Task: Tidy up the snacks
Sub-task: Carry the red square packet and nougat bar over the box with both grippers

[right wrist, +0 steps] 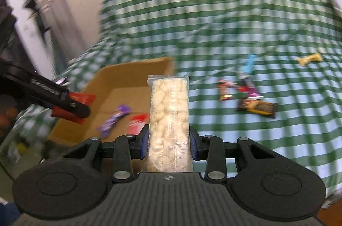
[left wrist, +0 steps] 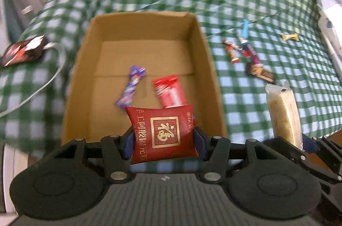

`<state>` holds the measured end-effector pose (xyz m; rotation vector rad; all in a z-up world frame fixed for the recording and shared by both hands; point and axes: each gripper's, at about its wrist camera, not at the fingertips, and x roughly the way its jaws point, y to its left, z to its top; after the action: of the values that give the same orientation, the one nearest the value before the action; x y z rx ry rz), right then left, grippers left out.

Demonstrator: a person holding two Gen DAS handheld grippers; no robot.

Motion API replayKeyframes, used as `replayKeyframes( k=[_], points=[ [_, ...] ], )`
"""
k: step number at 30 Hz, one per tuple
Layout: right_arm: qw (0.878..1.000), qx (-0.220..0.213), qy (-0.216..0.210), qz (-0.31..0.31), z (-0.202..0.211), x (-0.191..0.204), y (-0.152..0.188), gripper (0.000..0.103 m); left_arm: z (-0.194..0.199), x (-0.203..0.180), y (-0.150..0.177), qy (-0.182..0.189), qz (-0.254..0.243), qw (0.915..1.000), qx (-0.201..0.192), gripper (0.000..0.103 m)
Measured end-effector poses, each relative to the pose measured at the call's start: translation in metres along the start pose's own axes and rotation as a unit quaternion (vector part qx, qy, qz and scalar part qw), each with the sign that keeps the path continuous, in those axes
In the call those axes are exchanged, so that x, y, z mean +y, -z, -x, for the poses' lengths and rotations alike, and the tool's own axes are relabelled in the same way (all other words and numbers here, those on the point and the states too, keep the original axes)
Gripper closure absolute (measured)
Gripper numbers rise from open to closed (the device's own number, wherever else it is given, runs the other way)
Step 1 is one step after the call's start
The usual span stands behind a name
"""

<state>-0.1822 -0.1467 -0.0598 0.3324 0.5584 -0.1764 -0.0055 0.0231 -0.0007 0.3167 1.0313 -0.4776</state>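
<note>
On the green-checked bed [left wrist: 245,102], a dark packet [left wrist: 23,50] lies well out toward the left edge beside a white cable [left wrist: 53,74], apart from everything else. Next comes the open cardboard box [left wrist: 82,67], which already holds a purple-wrapped candy [left wrist: 132,84] and a red-wrapped bar [left wrist: 168,91] on its floor. The left gripper [left wrist: 163,136] hangs over the box's near wall, its fingers pinching a red pillow-shaped packet with gold lettering [left wrist: 164,132] by its two sides, so this one looks about ready to drop in. To its right, the right gripper [right wrist: 168,146] has its fingers clamped on a clear-wrapped pale rice bar [right wrist: 168,119] standing upright, near the box's right wall but not yet over the opening as far as these views show. Further right, loose on the bed, remain a red twist candy [left wrist: 230,50], a blue and purple stick [left wrist: 245,42], a dark brown packet [left wrist: 259,72], and, toward the right edge, a small gold candy [left wrist: 289,36]. By this reckoning, two snacks are boxed, two are in hand, and at least four on the right, perhaps also the dark packet on the left, are left to gather.
</note>
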Motion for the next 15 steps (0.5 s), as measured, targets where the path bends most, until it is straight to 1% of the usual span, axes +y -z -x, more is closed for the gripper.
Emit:
replayKeyframes(
  k=[3, 5, 9, 13, 15],
  points=[
    [1.0, 0.012, -0.022, 0.01, 0.009, 0.032, 0.007, 0.065, 0.013, 0.016, 0.025, -0.01, 0.009, 0.9999, -0.007, 0.042],
    [0.999, 0.018, -0.03, 0.016, 0.014, 0.05, 0.011, 0.065, 0.02, 0.02, 0.039, -0.005, 0.007, 0.9999, -0.012, 0.042],
    [0.999, 0.017, -0.027, 0.039, 0.027, 0.077, 0.018, 0.065, 0.033, 0.021, 0.062, 0.015, 0.011, 0.9995, -0.025, 0.042],
    [0.998, 0.005, -0.019, 0.06, 0.044, 0.093, 0.025, 0.065, 0.045, 0.019, 0.08, 0.016, 0.008, 0.9986, -0.049, 0.042],
    [0.998, 0.001, -0.014, 0.068, 0.05, 0.099, 0.029, 0.065, 0.05, 0.02, 0.085, 0.019, 0.008, 0.9983, -0.054, 0.042]
  ],
)
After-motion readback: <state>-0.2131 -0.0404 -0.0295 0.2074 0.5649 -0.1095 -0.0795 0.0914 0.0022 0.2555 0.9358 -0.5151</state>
